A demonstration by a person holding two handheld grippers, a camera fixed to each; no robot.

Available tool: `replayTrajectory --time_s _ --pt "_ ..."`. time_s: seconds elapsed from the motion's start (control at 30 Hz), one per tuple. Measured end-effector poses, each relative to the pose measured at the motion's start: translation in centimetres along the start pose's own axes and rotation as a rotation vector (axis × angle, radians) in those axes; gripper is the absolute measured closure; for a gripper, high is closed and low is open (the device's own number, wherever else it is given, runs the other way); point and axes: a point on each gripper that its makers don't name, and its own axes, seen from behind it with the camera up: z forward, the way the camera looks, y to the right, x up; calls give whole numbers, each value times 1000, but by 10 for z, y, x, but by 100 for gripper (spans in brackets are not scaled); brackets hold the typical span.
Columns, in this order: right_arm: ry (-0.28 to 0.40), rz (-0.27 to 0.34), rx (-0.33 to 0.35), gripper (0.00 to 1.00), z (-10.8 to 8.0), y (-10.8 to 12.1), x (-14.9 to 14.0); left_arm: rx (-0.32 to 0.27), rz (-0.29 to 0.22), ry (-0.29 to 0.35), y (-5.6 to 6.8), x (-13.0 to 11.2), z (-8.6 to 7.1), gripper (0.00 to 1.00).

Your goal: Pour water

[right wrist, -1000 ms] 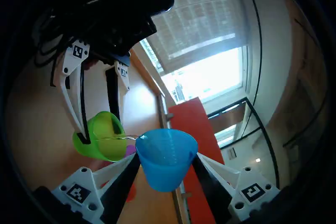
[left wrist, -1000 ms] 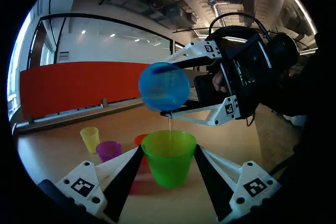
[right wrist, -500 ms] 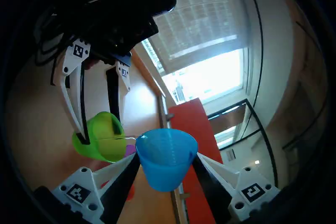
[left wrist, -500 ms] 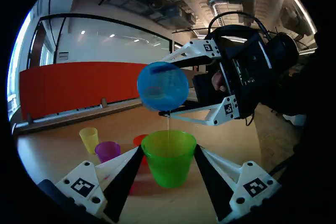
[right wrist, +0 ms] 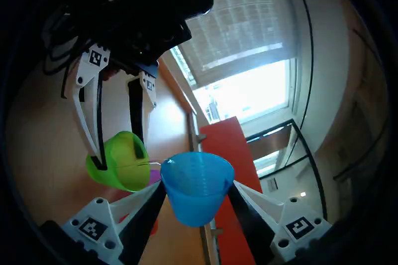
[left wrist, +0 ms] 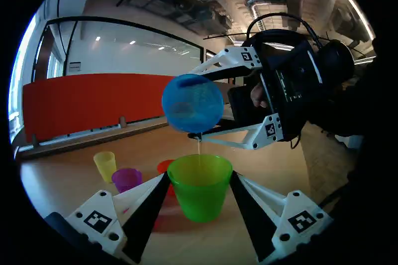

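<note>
Left gripper [left wrist: 199,175]: your fingers grip the green cup [left wrist: 200,200] on both sides, upright, centred between them.
Right gripper [right wrist: 196,184]: clenched on the blue cup [right wrist: 196,203], which sits between both fingers and is tipped over.
Blue cup position: just above the green cup's mouth, apart.
Water [left wrist: 199,148]: thin stream from the blue rim into the green cup.
Table [left wrist: 64,185]: yellow cup [left wrist: 105,164], purple cup [left wrist: 126,179] and red cup [left wrist: 164,166] behind.

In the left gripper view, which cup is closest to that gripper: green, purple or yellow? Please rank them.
1. green cup: centre, right in the grasp.
2. purple cup: standing behind, to the left.
3. yellow cup: farther back, farther left.
</note>
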Motion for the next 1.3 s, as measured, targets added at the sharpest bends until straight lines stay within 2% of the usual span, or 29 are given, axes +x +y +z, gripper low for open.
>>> replayTrajectory --time_s 1.3 --pt "-5 -49 8 12 0 0 1 2 -9 8 -2 0 1 13"
